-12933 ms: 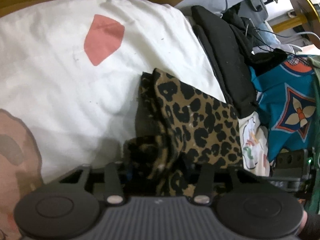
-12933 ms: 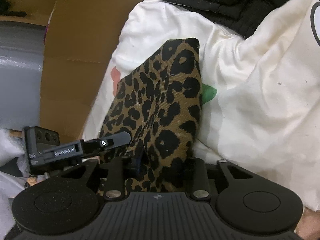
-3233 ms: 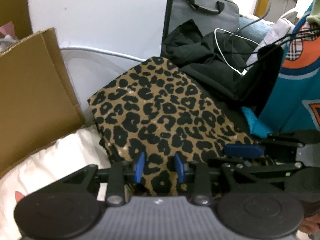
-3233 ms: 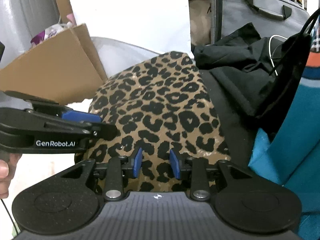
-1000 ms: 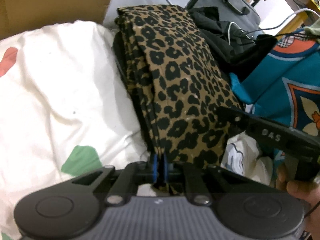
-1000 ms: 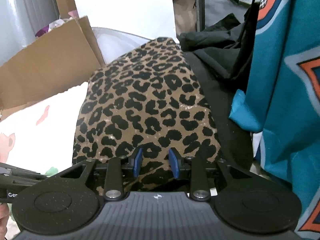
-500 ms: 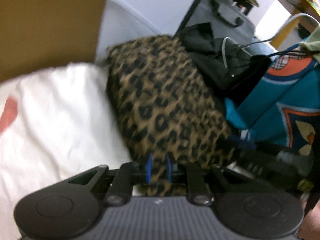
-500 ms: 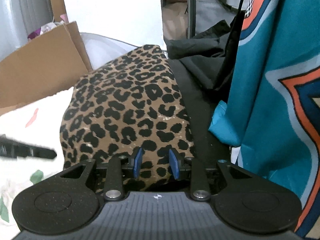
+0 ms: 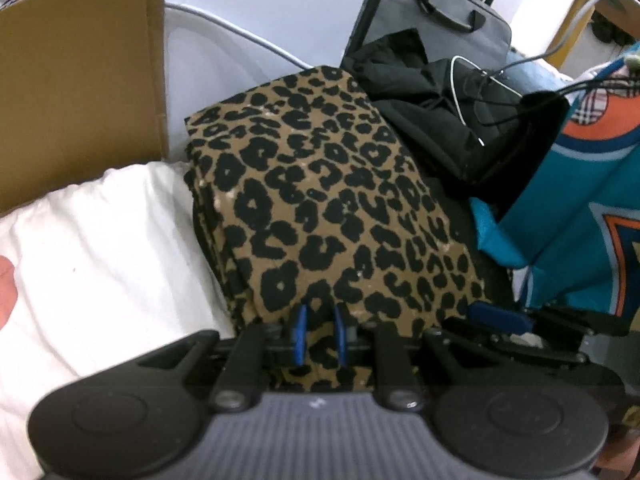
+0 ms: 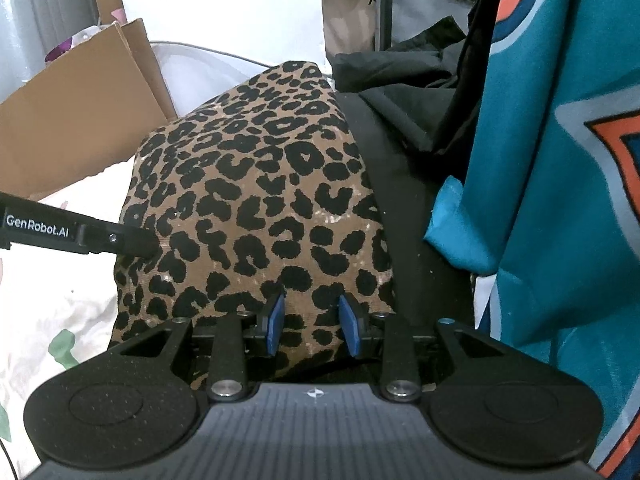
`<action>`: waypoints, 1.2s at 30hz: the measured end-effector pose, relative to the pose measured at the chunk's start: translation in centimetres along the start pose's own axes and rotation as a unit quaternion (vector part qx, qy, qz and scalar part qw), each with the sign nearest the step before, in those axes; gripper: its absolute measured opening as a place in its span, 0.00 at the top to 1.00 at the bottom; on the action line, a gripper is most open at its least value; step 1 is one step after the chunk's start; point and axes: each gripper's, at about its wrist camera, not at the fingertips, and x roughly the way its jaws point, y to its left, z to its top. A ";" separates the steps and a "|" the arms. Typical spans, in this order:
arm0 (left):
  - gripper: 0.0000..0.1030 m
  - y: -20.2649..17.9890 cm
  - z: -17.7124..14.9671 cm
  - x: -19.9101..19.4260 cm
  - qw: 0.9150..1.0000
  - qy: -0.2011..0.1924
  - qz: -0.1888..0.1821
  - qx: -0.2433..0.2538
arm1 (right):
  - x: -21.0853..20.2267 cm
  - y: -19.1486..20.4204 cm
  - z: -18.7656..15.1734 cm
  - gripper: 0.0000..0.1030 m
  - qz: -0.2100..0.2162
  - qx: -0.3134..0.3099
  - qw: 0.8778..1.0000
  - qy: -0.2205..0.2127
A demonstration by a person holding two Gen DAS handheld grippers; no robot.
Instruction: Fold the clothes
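A folded leopard-print garment (image 9: 320, 200) lies as a flat stack between the white bedding and a black pile of clothes. My left gripper (image 9: 319, 334) hovers at its near edge, the blue pads a small gap apart with the print showing between them and no cloth pinched. My right gripper (image 10: 313, 326) is open over the same garment (image 10: 260, 184), near its front right corner, pads well apart. The left gripper's finger (image 10: 132, 240) reaches in at the garment's left side in the right wrist view. The right gripper's blue-tipped finger (image 9: 496, 316) shows low right in the left wrist view.
White bedding (image 9: 100, 248) with coloured patches spreads to the left. A cardboard box (image 9: 80, 72) stands behind it. Black clothes (image 9: 432, 120) with a white cable, a grey bag (image 9: 448, 12) and a teal jersey (image 10: 560, 200) crowd the right side.
The left gripper was shut on the garment's near edge a second ago; its pads have parted and it has drawn back and up. The right gripper has hardly moved.
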 end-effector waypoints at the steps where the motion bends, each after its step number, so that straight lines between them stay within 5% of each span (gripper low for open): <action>1: 0.84 -0.1 0.1 -0.1 1.000 0.002 0.002 0.003 | 0.1 0.0 0.0 0.64 0.001 0.001 1.000 0.002; 4: 0.83 -0.1 0.5 -0.3 1.000 0.011 0.001 0.001 | 0.2 -0.1 0.3 0.64 0.002 0.006 1.000 0.012; 6: 0.71 0.0 0.9 -0.6 1.000 0.020 -0.001 -0.009 | 0.1 -0.1 0.9 0.64 0.001 0.007 1.000 0.026; 8: 0.43 -0.1 1.2 -1.1 1.000 0.022 0.005 -0.009 | -0.2 -0.1 1.4 0.63 0.001 0.011 0.999 0.035; 14: 0.29 -0.2 2.2 -2.5 1.000 0.024 0.008 0.006 | -0.9 -0.3 2.7 0.61 0.007 0.031 0.998 0.050; 20: 0.09 0.2 3.8 -3.9 0.999 0.034 0.014 0.000 | -2.0 0.1 3.8 0.29 0.020 0.047 0.997 0.061; 24: 0.08 0.8 4.8 -5.2 0.999 0.049 0.020 0.001 | -2.6 0.8 5.0 0.15 0.024 0.061 0.995 0.081; 36: 0.01 3.7 9.6 -15.7 0.993 0.077 0.068 -0.050 | -8.2 4.0 11.0 0.06 0.020 0.097 0.985 0.143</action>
